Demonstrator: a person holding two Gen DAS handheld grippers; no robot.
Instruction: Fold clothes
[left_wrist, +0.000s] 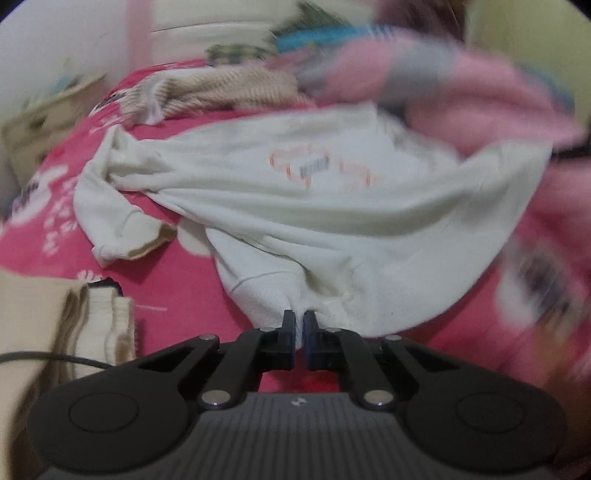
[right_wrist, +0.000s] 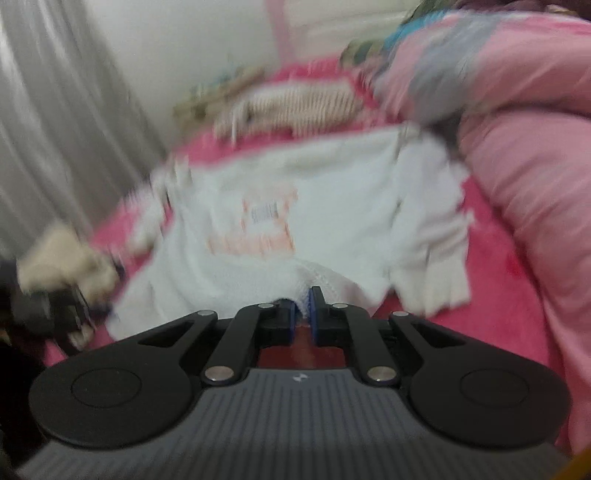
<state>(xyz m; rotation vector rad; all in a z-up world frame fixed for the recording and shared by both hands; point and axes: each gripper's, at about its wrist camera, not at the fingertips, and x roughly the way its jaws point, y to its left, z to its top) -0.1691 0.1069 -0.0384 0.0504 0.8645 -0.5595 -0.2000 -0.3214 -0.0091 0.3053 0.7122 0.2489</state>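
Fingers, left gripper (left_wrist: 299, 325): closed to a narrow slit on a pinch of the hem of the cream-white cotton sweatshirt with an orange outline print (left_wrist: 314, 192).

Fingers, right gripper (right_wrist: 303, 310): likewise nipped on a fold of white ribbed edge of the same garment (both views are blurred, so the exact seam cannot be told).

Garment: spread chest-up across the middle of the bright pink patterned bedspread (left_wrist: 177, 280), its near edge gathered at both grips, one sleeve with a tan cuff trailing toward the bed's left edge. Two holds along one edge are judged to serve carrying that edge over the body in a single even fold.

Surroundings: a beige ribbed knit sweater (left_wrist: 229, 88) lies beyond the collar, toward the far edge. A pale pink quilt with grey and blue patches (right_wrist: 517, 147) is heaped along the right edge, touching or overlapping the right shoulder. A folded beige and cream knit (left_wrist: 92, 325) lies at the near left corner.

Obstruction: the quilt crowds the right side; the loose sleeve may drag.
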